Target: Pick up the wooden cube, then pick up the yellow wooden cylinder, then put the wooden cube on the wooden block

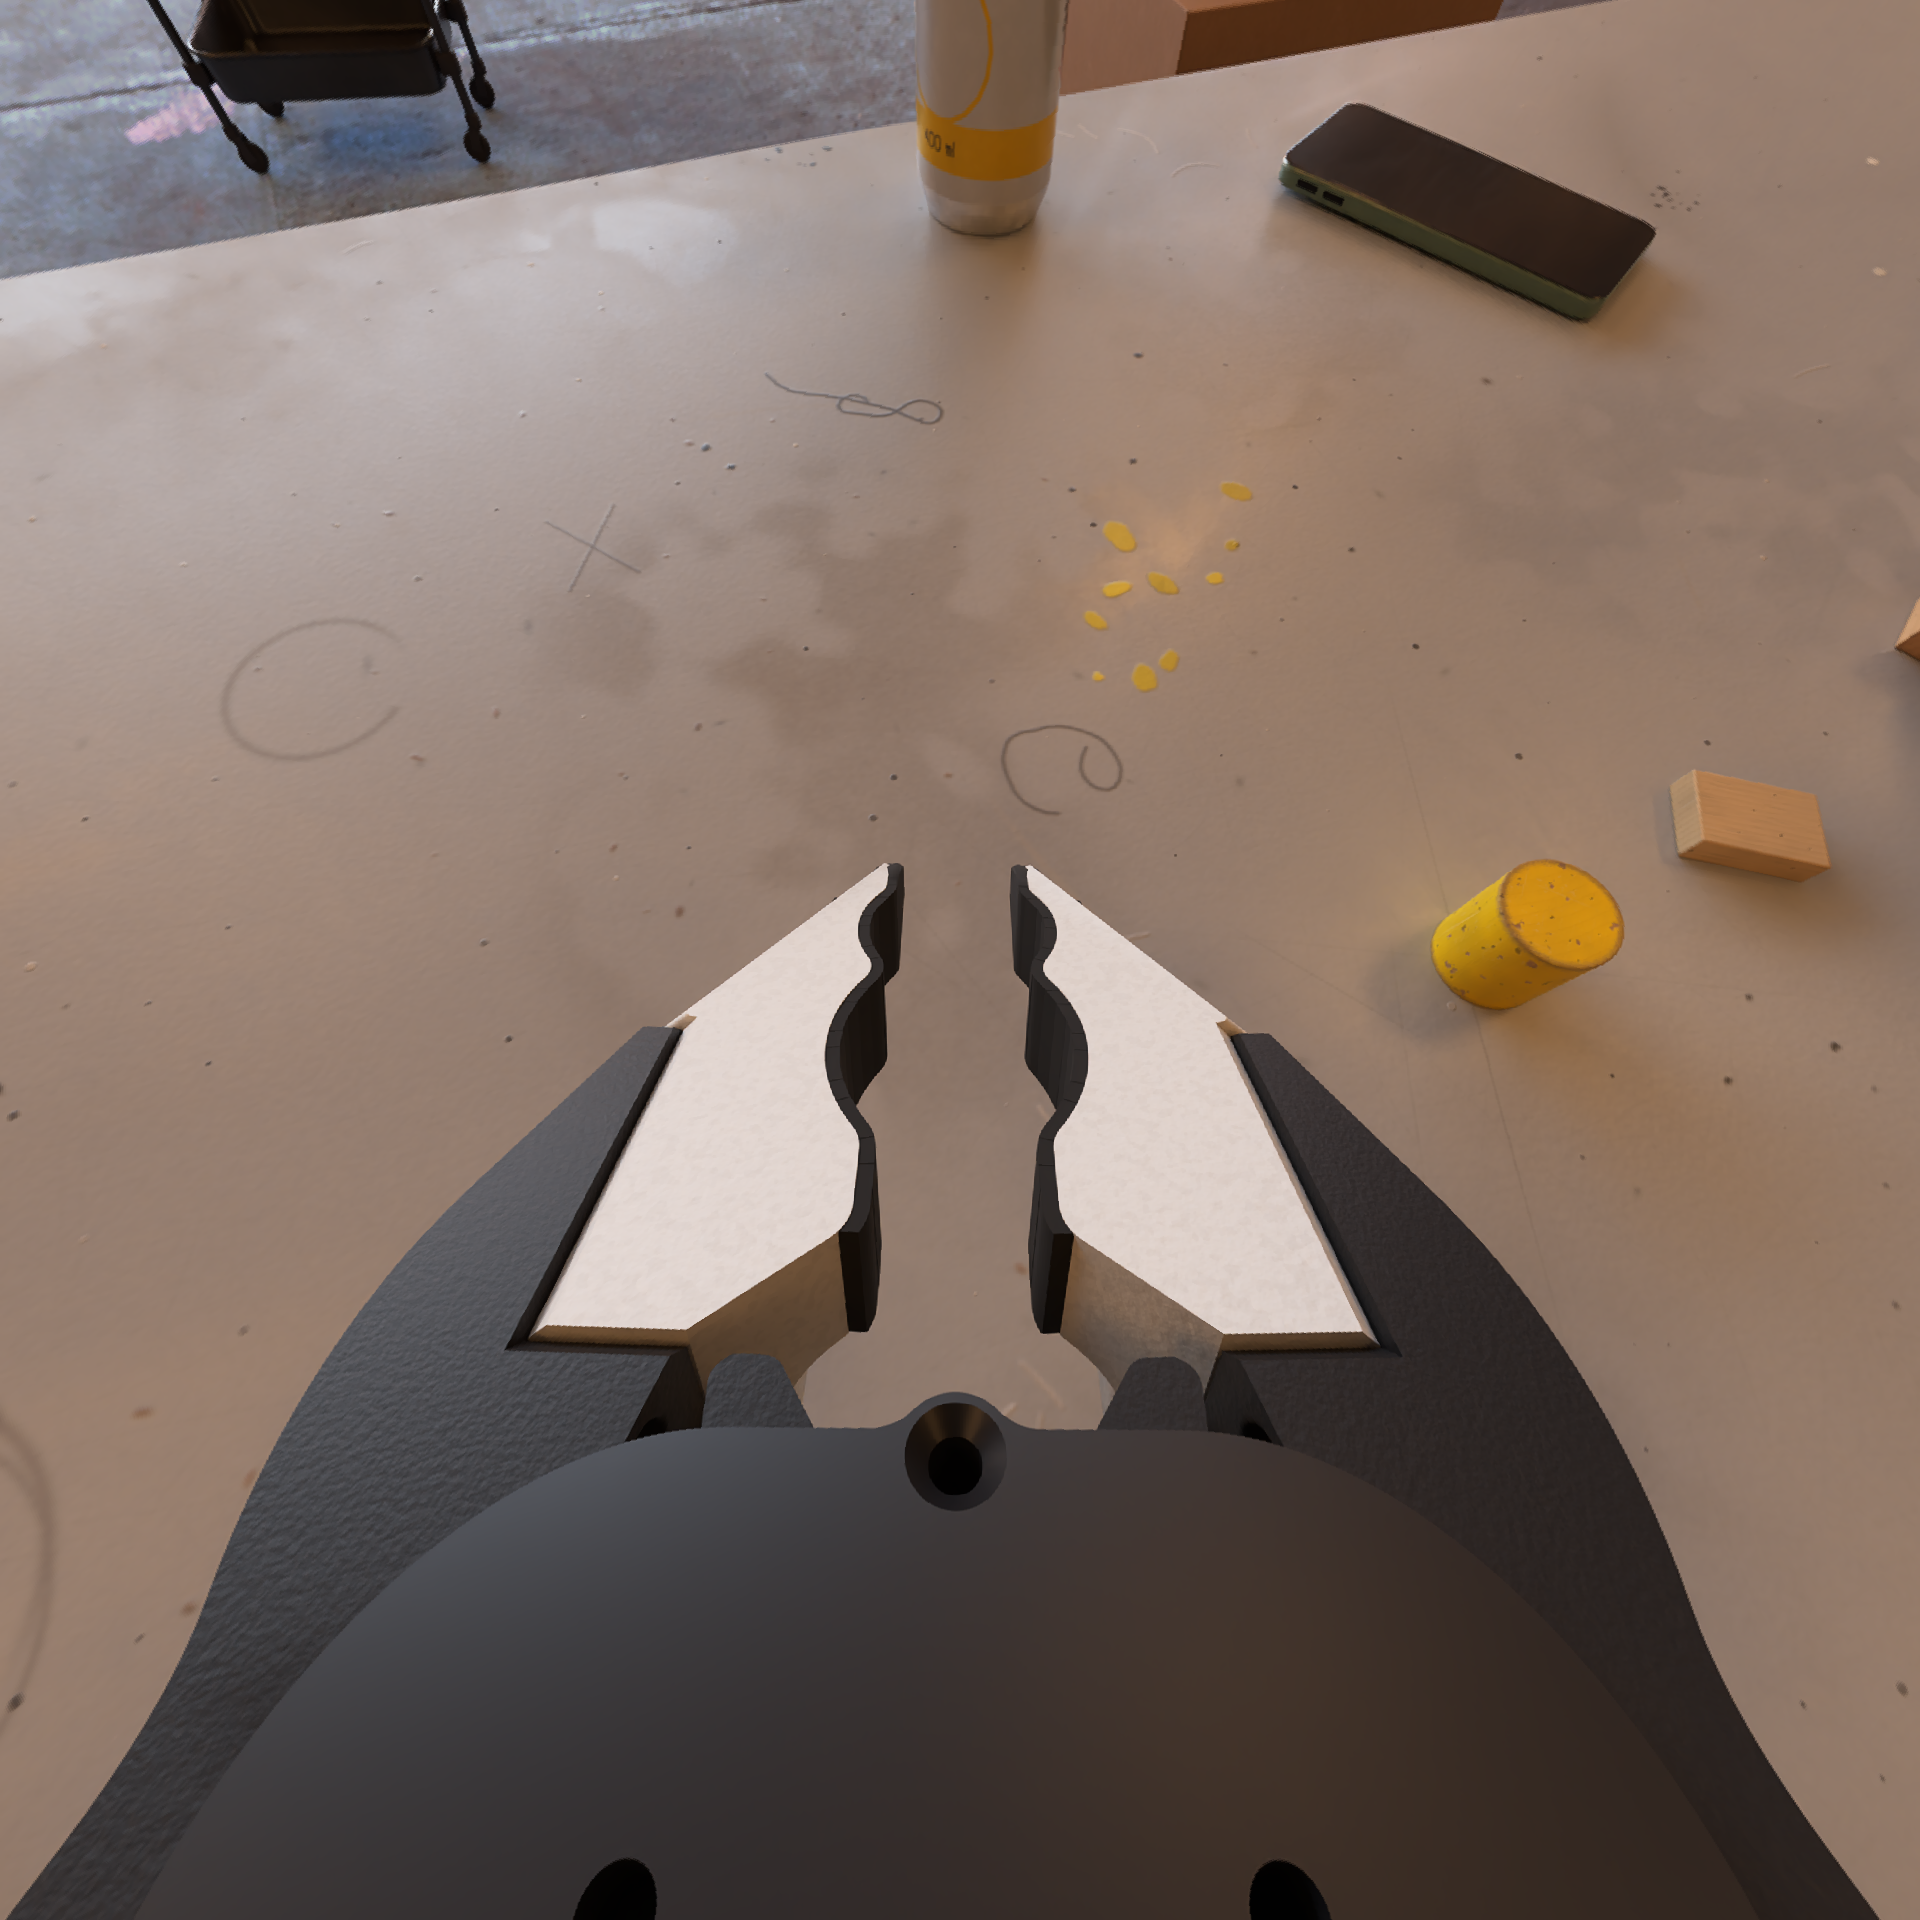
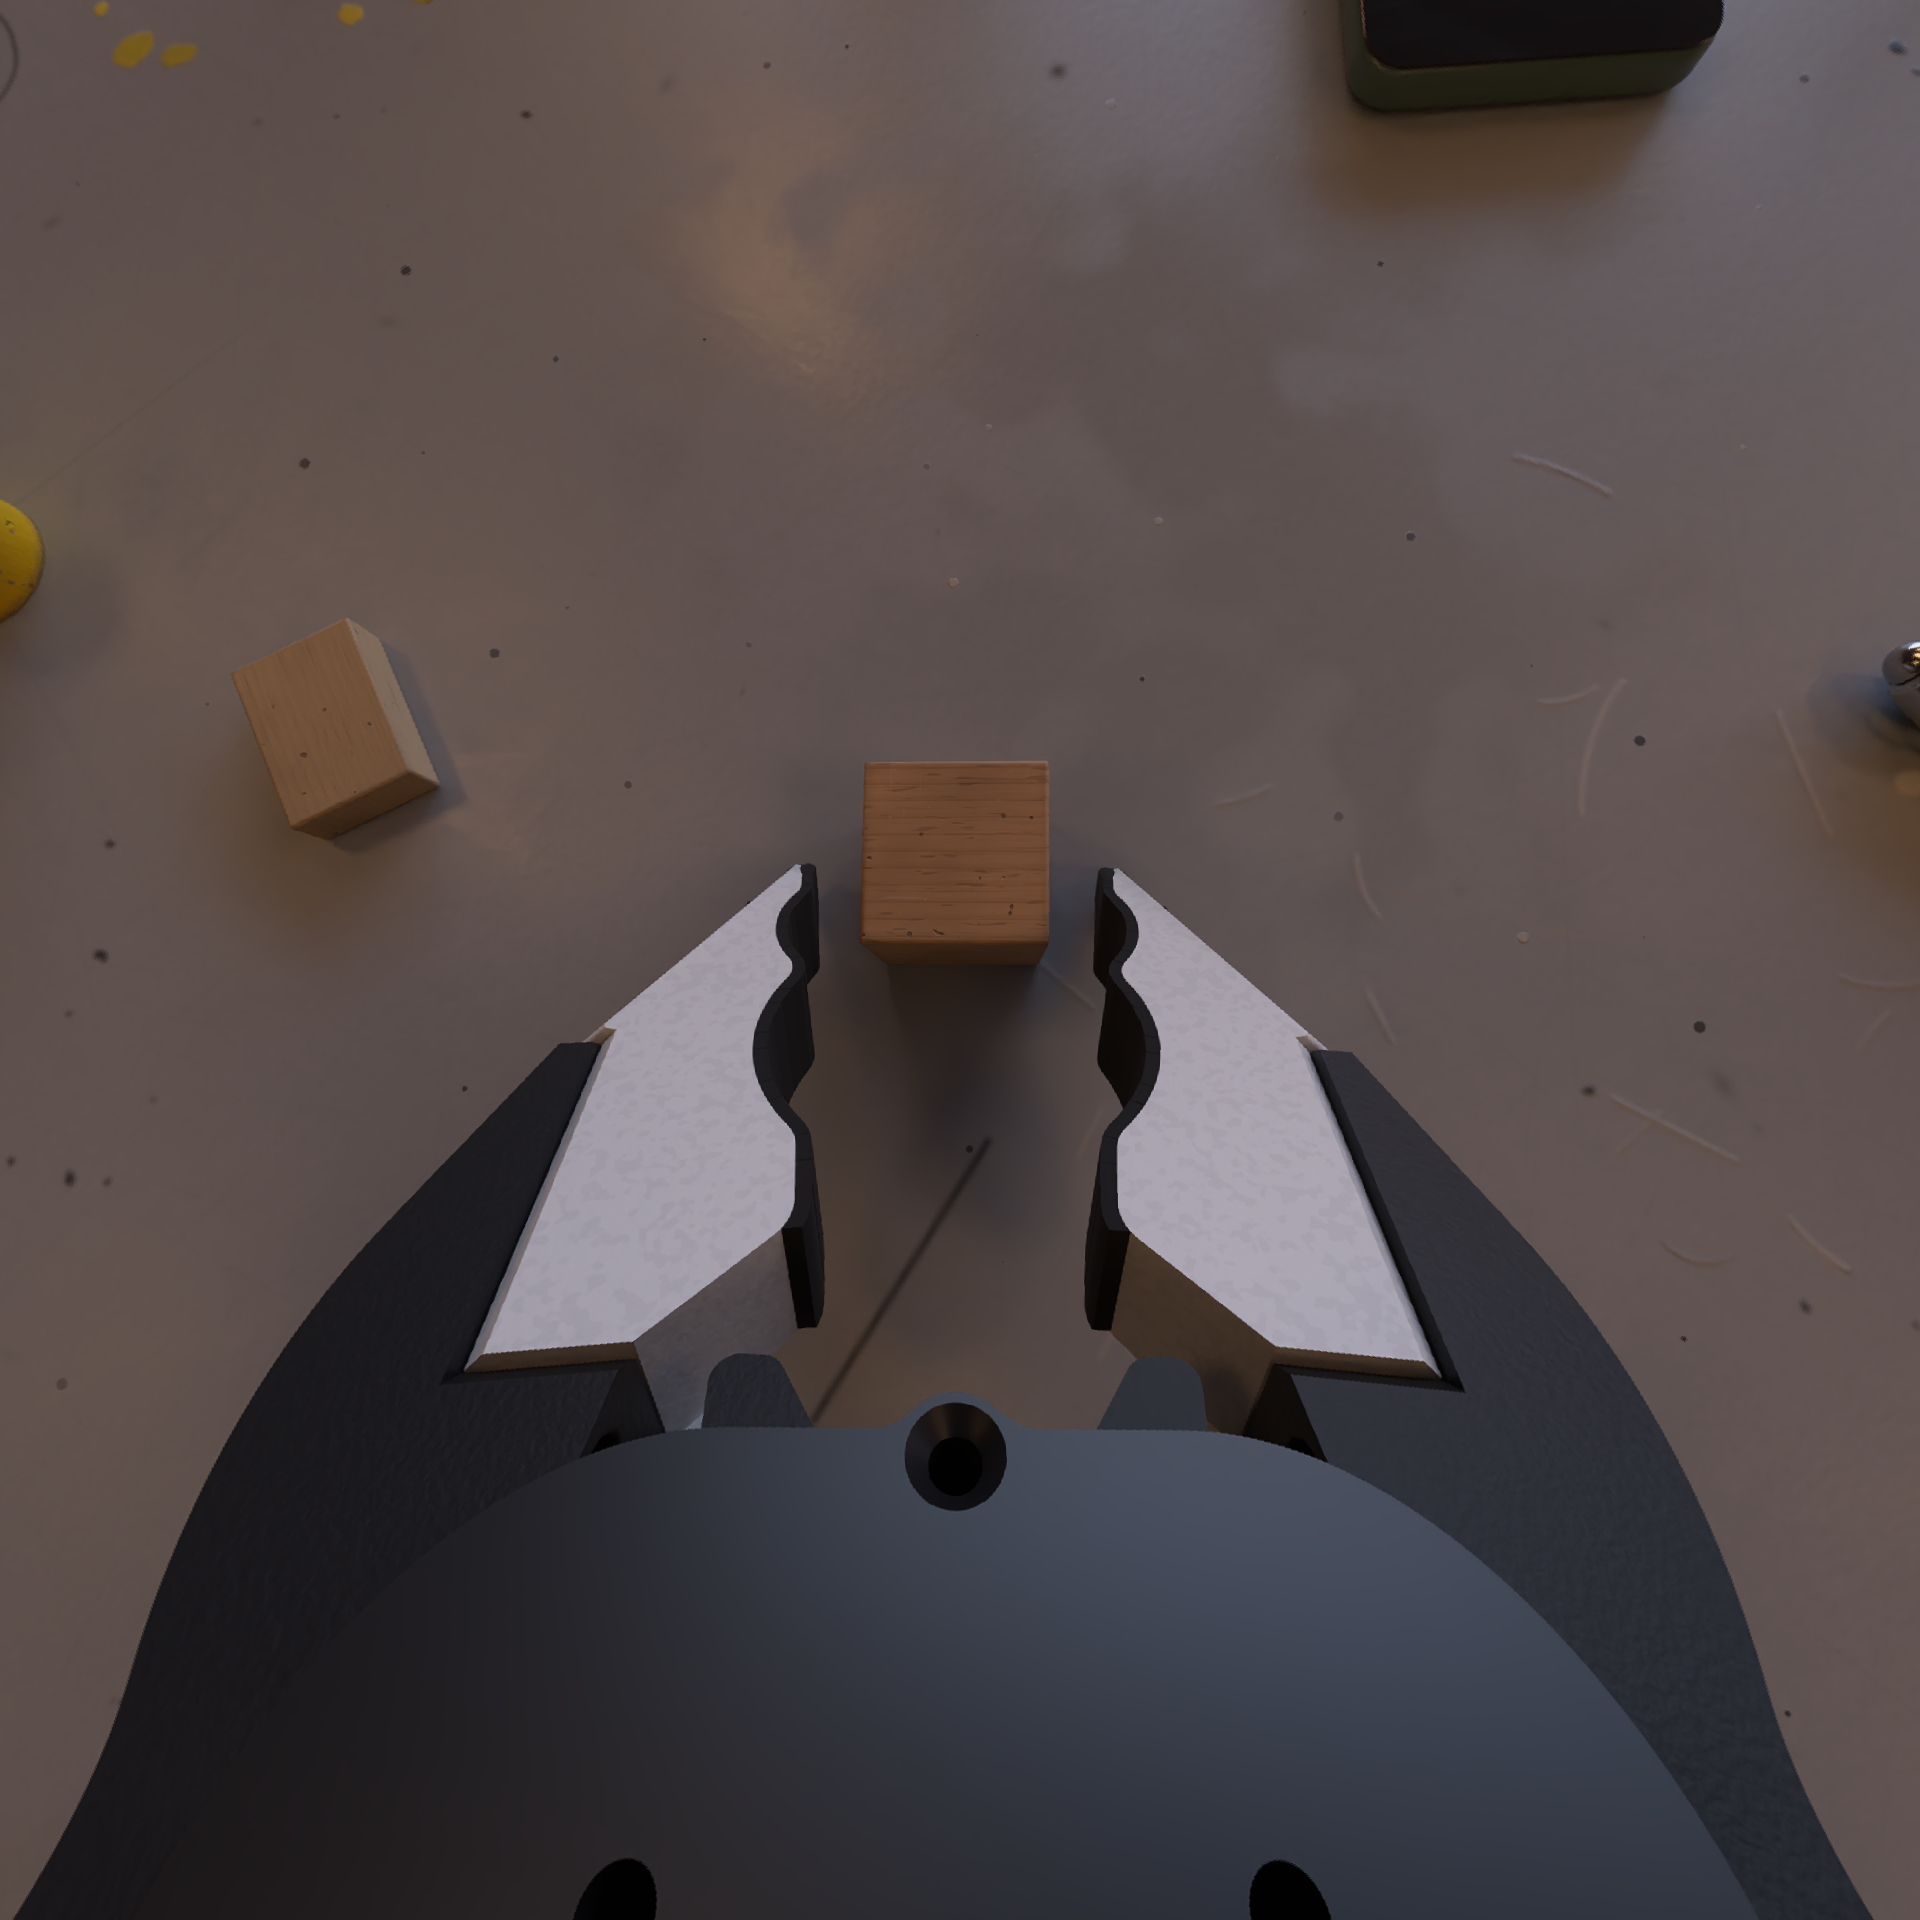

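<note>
The wooden cube (image 2: 954,857) sits on the table just beyond my right gripper (image 2: 956,883), which is open and empty; the cube's near part lies in line with the gap between the fingertips, not touched. The pale wooden block (image 2: 330,727) lies to the cube's left and shows in the left wrist view (image 1: 1749,824) too. The yellow wooden cylinder (image 1: 1525,933) lies on its side, right of my left gripper (image 1: 956,883), which is open a little and empty above bare table. Only the cylinder's edge (image 2: 16,561) shows in the right wrist view.
A silver bottle with a yellow band (image 1: 982,114) stands at the table's far edge. A dark phone (image 1: 1467,208) lies at the far right, also in the right wrist view (image 2: 1527,47). Yellow paint spots (image 1: 1143,592) mark the table. A shiny metal thing (image 2: 1903,686) sits at the right edge.
</note>
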Motion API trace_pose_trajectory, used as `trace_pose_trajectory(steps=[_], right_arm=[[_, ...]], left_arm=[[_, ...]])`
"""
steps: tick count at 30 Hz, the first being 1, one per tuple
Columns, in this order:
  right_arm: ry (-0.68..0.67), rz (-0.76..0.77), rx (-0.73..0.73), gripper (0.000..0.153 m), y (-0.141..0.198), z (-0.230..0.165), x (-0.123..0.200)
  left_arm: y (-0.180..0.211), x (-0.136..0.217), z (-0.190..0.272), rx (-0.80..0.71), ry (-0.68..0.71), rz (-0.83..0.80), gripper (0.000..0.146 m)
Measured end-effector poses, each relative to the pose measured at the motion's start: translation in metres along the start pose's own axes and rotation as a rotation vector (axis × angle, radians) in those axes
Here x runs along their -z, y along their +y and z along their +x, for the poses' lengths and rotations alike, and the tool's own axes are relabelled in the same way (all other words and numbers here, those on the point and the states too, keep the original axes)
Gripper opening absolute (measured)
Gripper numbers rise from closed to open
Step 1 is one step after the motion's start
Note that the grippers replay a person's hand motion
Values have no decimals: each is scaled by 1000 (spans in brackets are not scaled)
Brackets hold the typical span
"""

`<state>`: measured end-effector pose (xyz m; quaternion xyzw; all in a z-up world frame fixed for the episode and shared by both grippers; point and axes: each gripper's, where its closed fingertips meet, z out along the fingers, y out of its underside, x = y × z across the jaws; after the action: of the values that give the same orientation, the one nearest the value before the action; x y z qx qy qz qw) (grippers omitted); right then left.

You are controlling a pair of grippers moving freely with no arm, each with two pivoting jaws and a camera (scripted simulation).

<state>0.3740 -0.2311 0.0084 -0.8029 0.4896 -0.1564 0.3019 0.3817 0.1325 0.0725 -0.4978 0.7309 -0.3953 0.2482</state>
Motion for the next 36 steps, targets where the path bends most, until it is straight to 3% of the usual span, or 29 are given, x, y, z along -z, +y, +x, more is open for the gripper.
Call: trace_pose_trajectory(steps=[6,10,15,18,23,28,36], right_arm=[[5,0,1,46,-1,1,-1],[13,-1,3,40,-1,2,-1],[27,-4,28,34,-2,-1,-2],[24,-5,24,34,-2,-1,-3],[16,-9,21,34,-3,-1,-4],[44,-11,52,34,-4,-2,-3],[-4,-16,91,34,-9,-16,8]], left_arm=[[3,24,-7,123,140,-21,20],[21,43,-32,136,108,-79,20],[52,66,-28,62,218,-184,35],[73,76,-28,-52,206,-275,44],[69,78,-8,-58,298,-246,45],[76,75,-3,-149,288,-287,46],[63,64,23,-137,369,-246,46]])
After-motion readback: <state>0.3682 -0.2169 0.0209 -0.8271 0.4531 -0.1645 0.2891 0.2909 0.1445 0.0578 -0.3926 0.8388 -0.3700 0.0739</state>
